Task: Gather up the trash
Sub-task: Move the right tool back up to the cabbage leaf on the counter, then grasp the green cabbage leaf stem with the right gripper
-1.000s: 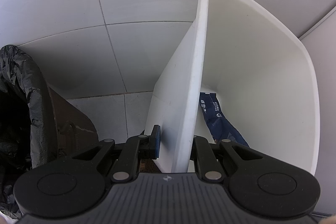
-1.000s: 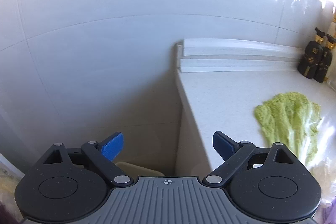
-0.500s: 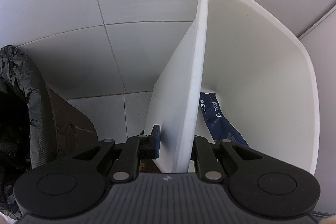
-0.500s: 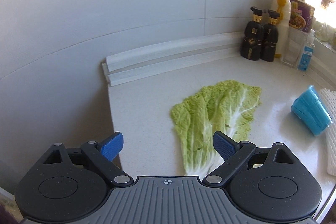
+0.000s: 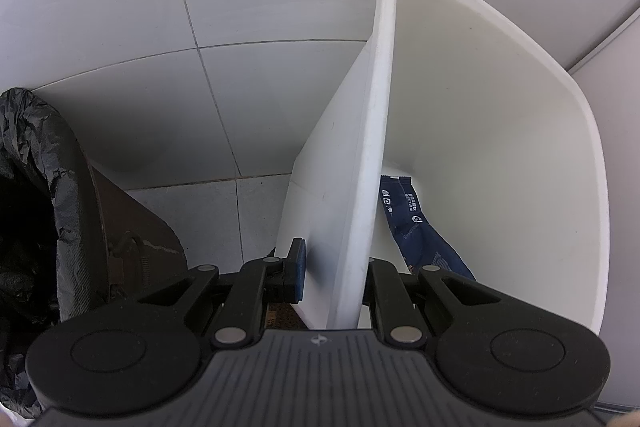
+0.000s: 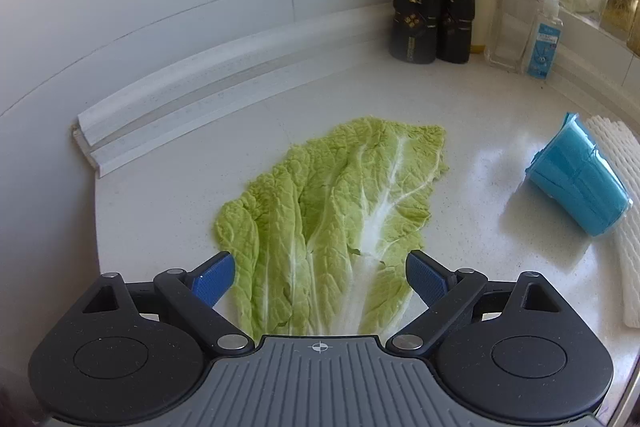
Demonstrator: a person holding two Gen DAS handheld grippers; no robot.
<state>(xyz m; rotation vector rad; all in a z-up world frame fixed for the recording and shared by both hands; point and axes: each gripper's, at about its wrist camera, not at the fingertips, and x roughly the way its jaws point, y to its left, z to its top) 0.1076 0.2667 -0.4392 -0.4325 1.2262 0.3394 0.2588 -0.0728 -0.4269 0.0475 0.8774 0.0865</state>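
Note:
In the left wrist view my left gripper (image 5: 334, 273) is shut on the near wall of a white plastic bin (image 5: 500, 131), one finger outside, one inside. A dark blue wrapper (image 5: 416, 231) lies at the bottom of the bin. In the right wrist view my right gripper (image 6: 320, 277) is open above a white countertop (image 6: 160, 203), its blue pads either side of the stem end of a large green cabbage leaf (image 6: 336, 203). The pads do not touch the leaf.
A bin lined with a black bag (image 5: 36, 195) stands left of the white bin, by tiled wall and floor. On the counter: a blue packet (image 6: 580, 183) on white foam mesh (image 6: 624, 227) at right, two black bottles (image 6: 434, 9), a yellow bottle and a clear bottle at the back.
The right gripper swung from the wall beside the counter's end over onto the counter, and the cabbage leaf now lies between its open fingers. The left gripper and white bin have not moved.

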